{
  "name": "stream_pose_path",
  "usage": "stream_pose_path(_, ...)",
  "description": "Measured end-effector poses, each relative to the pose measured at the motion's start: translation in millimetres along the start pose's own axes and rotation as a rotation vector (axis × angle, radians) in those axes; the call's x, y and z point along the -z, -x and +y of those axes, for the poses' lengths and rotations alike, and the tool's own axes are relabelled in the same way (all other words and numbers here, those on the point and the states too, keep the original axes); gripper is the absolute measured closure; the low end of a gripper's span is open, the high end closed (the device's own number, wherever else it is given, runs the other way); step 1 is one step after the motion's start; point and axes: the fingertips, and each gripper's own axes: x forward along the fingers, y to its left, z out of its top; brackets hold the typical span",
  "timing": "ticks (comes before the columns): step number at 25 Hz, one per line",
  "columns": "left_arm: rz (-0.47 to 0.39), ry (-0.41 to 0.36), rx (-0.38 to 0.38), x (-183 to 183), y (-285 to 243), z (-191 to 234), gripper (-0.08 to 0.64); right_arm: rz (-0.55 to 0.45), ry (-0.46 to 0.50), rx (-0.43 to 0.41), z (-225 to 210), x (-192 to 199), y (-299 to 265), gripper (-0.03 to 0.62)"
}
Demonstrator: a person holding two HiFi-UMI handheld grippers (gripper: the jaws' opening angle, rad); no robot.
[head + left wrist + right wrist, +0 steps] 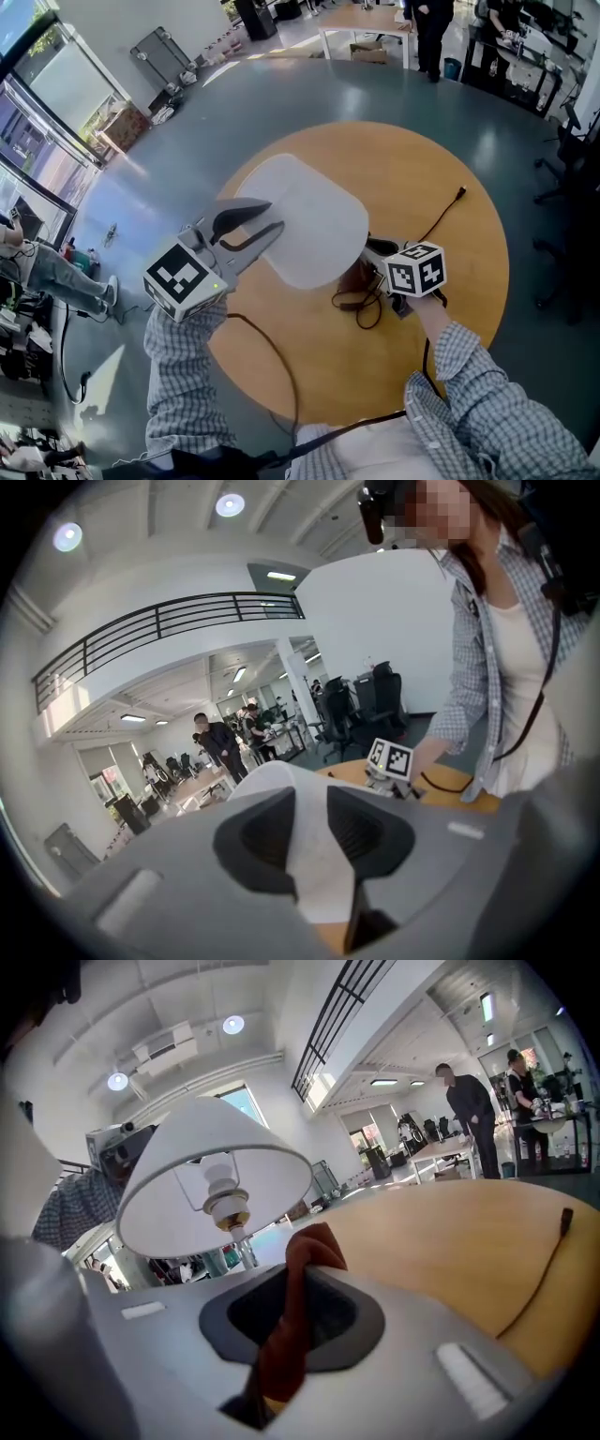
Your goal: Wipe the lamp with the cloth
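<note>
You have two grippers in hand: the left gripper [309, 827] and the right gripper [292, 1288]. There is one lamp [314, 225], its single white shade [187, 1143] between your left fingers [262, 841], and one rust-brown cloth [286, 1344] between your right fingers [333, 1314]. One round table [450, 309] lies beneath them. One black cord [565, 1222] runs beyond the right fingers, and two people [466, 1105] stand far past those.

In the head view I can't see the stem or base under the lampshade [305, 220], which covers both, along with the jaw tips of the right gripper [380, 249]. Only a scrap of the cloth [358, 279] shows there. In the right gripper view that gripper's body blocks the base, and the cloth's lower end drops out of sight between the jaws.
</note>
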Motion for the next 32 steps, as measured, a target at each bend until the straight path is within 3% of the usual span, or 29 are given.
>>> stream_pose_path(6, 0.01, -0.089, 0.042, -5, -10, -15, 0.454, 0.119, -0.068, 0.056, -29, 54, 3, 0.541)
stream_pose_path(12, 0.025, -0.191, 0.068, -25, -16, -31, 0.454, 0.187, -0.102, 0.053, -13, 92, 18, 0.541)
stream_pose_path(19, 0.017, -0.279, 0.084, -38, -33, -59, 0.458, 0.073, -0.118, -0.002, 6, 65, 68, 0.541)
stream_pose_path(23, -0.003, -0.324, 0.092, -40, -41, -73, 0.465, 0.011, -0.059, 0.033, 5, 41, 113, 0.541)
stream_pose_path(26, -0.004, -0.358, 0.11, -45, -46, -83, 0.47, 0.003, 0.068, 0.113, -7, 17, 149, 0.541)
stream_pose_path(29, -0.013, -0.381, 0.124, -50, -49, -94, 0.481, 0.102, 0.258, 0.235, -27, 14, 173, 0.541)
stream_pose_path(32, -0.014, -0.392, 0.123, -53, -50, -101, 0.487, 0.223, 0.347, 0.294, -39, 39, 176, 0.541)
